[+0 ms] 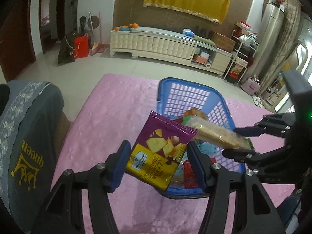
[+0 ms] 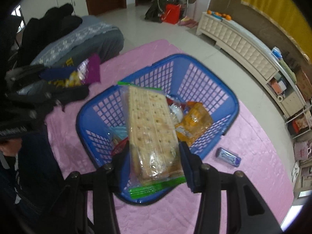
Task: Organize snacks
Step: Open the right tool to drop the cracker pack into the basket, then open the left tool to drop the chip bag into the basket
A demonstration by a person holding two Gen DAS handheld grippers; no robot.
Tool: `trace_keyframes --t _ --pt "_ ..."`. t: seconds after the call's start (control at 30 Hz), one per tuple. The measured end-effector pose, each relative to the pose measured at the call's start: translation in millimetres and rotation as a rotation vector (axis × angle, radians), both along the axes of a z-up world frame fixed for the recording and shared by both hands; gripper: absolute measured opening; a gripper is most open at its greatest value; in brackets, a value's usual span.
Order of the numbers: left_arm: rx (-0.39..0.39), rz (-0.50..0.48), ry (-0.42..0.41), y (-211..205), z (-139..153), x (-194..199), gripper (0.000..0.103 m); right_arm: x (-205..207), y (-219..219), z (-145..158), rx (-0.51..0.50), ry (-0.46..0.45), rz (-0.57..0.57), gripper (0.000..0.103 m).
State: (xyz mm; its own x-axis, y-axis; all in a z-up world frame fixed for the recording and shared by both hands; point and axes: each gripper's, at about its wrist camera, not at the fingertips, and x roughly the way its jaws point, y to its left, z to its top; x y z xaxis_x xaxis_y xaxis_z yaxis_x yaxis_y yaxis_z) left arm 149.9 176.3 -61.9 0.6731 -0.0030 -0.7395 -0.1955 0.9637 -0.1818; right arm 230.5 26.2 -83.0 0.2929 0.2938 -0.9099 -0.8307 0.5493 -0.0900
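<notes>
The left wrist camera is sitting behind its own fingers (image 1: 124, 167), looking forward and downward across the pink surface (image 1: 109, 105) toward a long cream cabinet (image 1: 156, 44) at the far wall. It is viewing the blue basket (image 1: 187, 89) at close range, from its near left side. The right wrist camera is looking more steeply down, directly over the same basket (image 2: 232, 99), with its fingers (image 2: 191, 167) framing the lower edge. Both views are sharing the basket, the pink surface (image 2: 243, 140), the cabinet (image 2: 237, 44) and the yellow cloth (image 1: 187, 0) on the wall (image 2: 276, 9). Each camera is also catching the opposite gripper at its frame edge.
</notes>
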Motion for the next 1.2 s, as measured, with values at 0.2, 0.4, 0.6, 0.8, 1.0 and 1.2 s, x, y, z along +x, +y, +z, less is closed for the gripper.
trace_keyframes --t 0.2,0.4,0.6,0.8,1.0,1.2 --pt "-0.002 0.016 0.013 12 -6 0 0.057 9 20 -24 -0.051 0.059 0.011 0.051" --pt "-0.014 0.022 0.031 16 -14 1 0.057 14 31 -33 -0.087 0.035 0.004 0.051" --pt "-0.014 0.025 0.033 14 -9 0 0.057 21 27 -30 -0.077 0.075 -0.035 0.078" --pt "0.007 0.001 0.021 2 2 1 0.057 22 6 -13 -0.013 0.085 -0.077 0.086" --pt "0.036 -0.035 0.021 -9 6 6 0.057 26 -12 5 0.051 0.055 -0.152 0.087" --pt "0.042 -0.063 0.013 -19 11 15 0.057 24 -29 21 0.130 -0.012 -0.197 0.087"
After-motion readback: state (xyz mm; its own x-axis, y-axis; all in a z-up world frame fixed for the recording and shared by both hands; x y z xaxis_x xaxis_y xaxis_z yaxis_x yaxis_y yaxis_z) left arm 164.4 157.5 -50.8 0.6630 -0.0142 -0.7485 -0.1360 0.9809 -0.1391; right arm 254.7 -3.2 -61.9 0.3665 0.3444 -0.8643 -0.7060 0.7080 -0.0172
